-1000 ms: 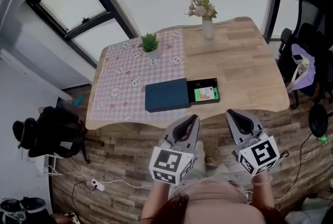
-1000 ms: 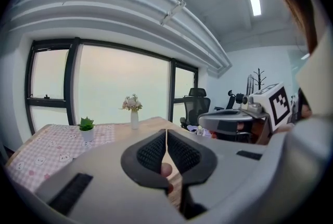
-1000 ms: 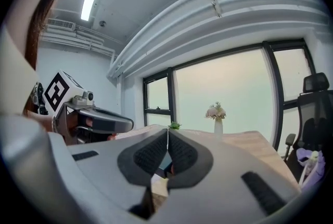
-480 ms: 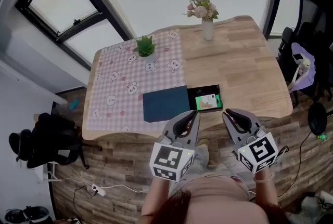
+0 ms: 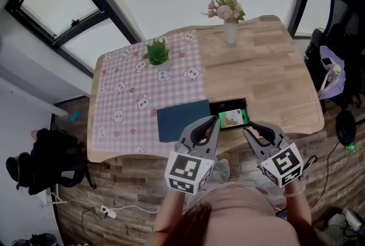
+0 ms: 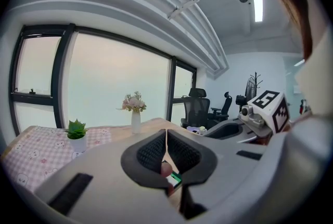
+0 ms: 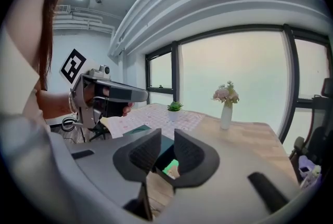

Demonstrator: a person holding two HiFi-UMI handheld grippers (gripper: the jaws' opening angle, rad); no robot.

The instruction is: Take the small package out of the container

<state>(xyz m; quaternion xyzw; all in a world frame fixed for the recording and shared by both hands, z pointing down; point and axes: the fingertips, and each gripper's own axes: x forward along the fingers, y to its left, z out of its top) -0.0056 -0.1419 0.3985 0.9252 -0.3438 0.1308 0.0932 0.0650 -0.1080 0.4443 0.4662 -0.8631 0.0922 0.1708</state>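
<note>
The small package (image 5: 232,119) is showing a bright green face with a pale picture on it, and it is lying flat in the open black container (image 5: 215,108) near the front edge of the desk (image 5: 268,79), with a dark blue lid (image 5: 182,120) lying right against the container's left side. The head view is giving the whole layout: checked cloth (image 5: 131,96), potted plant (image 5: 157,53) and flower vase (image 5: 229,31) further back, and both tools hovering short of the container. The left hand-held gripper (image 5: 208,122) is keeping its jaws pressed together on nothing, as its own view is showing, with only a sliver of the green package (image 6: 175,180) peeking below them. The right hand-held gripper (image 5: 254,128) has just been opening. Its jaws are standing a little apart and empty, with the package (image 7: 170,168) sitting beyond the gap. Only that view is catching the hand (image 7: 106,106) gripping the left tool.
</note>
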